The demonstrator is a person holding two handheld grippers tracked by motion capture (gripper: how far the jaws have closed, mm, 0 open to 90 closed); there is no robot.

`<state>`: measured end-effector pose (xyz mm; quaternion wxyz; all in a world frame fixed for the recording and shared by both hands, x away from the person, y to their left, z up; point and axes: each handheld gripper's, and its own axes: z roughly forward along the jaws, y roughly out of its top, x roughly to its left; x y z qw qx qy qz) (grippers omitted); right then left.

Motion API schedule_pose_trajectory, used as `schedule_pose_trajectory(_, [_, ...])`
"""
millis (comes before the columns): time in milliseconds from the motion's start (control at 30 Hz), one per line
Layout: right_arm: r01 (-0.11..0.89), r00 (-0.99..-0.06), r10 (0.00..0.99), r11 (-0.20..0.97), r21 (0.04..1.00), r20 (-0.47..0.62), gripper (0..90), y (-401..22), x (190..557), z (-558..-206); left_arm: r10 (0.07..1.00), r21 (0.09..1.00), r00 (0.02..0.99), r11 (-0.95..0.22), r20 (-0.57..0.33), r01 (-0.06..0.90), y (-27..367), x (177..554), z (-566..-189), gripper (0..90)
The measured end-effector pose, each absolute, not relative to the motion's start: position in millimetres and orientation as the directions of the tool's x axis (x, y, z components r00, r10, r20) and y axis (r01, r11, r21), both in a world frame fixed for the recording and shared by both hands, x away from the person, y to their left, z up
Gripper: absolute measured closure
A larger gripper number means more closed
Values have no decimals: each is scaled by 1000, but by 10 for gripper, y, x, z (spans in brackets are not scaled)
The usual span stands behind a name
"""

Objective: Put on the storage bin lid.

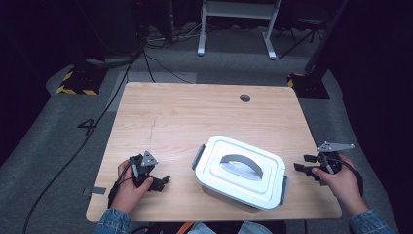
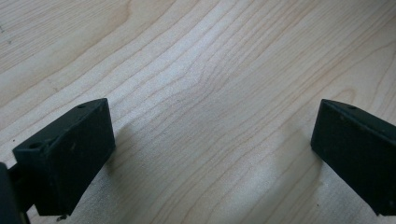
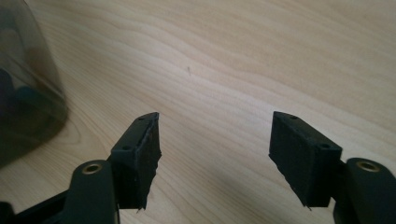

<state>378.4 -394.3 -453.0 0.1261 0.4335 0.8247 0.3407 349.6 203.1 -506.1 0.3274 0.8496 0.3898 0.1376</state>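
Resting on table (image 1: pixel 195 112) | white lidded box (image 1: pixel 241 170) closed | contents hidden

A lab or recording studio: beyond the tongs, past the wooden table (image 1: pixel 175 117), lie grey carpet (image 1: pixel 58 141), trailing black cables (image 1: pixel 146 61), hazard-striped stand bases (image 1: pixel 78 83) and a white desk frame (image 1: pixel 238 27) in darkness

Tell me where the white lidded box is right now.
In the high view the white lidded box sits on the table's near right part, between the left gripper and right gripper.
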Motion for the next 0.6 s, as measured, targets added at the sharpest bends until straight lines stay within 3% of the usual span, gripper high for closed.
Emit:
schedule_pose_trajectory(400, [609, -602, 798, 421, 672, 45, 311, -3917, 3704, -4910, 752, 664, 658, -482, -21, 572, 2031, 3496, -5061, 0])
schedule_pose_trajectory(533, [584, -594, 804, 411, 700, 23, 244, -3912, 3687, -4965, 753, 664, 658, -482, -21, 572, 2031, 3496, -5062, 0])
schedule_pose_trajectory(600, [557, -601, 799, 426, 713, -9, 132, -3887, 3688, -5006, 752, 664, 658, -482, -21, 572, 2031, 3496, -5062, 0])
